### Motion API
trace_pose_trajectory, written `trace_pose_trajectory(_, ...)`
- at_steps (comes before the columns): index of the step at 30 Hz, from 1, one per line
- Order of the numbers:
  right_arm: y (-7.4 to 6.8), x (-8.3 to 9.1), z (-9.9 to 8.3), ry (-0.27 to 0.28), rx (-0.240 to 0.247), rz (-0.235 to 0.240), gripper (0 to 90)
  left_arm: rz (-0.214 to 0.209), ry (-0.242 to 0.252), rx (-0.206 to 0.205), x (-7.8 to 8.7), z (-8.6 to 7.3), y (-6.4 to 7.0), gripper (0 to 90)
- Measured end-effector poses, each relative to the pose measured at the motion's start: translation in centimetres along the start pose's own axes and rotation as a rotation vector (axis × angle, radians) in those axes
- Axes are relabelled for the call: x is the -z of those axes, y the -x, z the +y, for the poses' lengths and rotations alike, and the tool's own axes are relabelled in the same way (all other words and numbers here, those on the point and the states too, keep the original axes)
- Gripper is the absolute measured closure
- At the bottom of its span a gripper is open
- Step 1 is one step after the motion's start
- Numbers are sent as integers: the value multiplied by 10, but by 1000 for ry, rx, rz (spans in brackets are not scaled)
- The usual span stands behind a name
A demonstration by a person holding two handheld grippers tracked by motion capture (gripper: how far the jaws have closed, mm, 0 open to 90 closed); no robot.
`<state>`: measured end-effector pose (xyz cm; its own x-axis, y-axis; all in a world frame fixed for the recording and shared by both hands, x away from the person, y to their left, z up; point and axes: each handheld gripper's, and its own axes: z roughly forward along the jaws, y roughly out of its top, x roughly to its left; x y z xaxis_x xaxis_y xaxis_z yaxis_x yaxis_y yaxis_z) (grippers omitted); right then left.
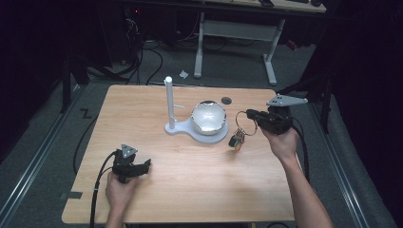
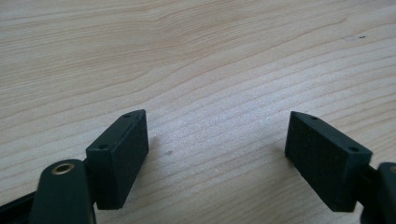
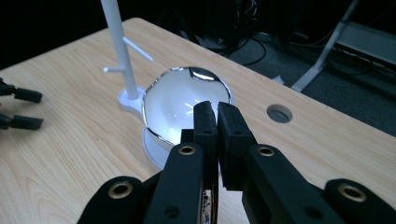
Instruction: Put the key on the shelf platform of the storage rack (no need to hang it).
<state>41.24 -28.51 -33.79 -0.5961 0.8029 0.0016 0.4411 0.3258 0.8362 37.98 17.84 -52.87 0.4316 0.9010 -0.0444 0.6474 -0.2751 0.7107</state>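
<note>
High view has the right claw (image 1: 250, 115) pinched shut on a key ring (image 1: 246, 118), keys (image 1: 236, 139) dangling above the table (image 1: 190, 190). White peg stand (image 1: 169, 102) sits to its left, past the shiny dome (image 1: 208, 117). Left claw (image 1: 142, 167) rests wide open, farther away.

matt pale wood table (image 1: 190, 180), glossy mirror-like dome (image 1: 208, 117).
</note>
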Motion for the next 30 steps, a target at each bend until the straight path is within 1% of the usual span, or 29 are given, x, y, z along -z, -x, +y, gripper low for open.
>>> trace_pose_trajectory(3, 0, 1, 5, 5, -9, 12, 878, 0, 0, 0, 0, 0, 0, 219)
trace_pose_trajectory(11, -3, -1, 16, 2, 22, 24, 877, 1, 1, 0, 0, 0, 0, 220)
trace_pose_trajectory(13, -4, -1, 18, 1, 20, 23, 878, 1, 1, 0, 0, 0, 0, 219)
trace_pose_trajectory(17, -4, 0, 26, 17, 25, 39, 877, 2, 1, -1, 0, 0, 0, 219)
trace_pose_trajectory(30, -10, -5, 42, 17, 38, 53, 877, 2, 1, -1, 0, 0, 0, 220)
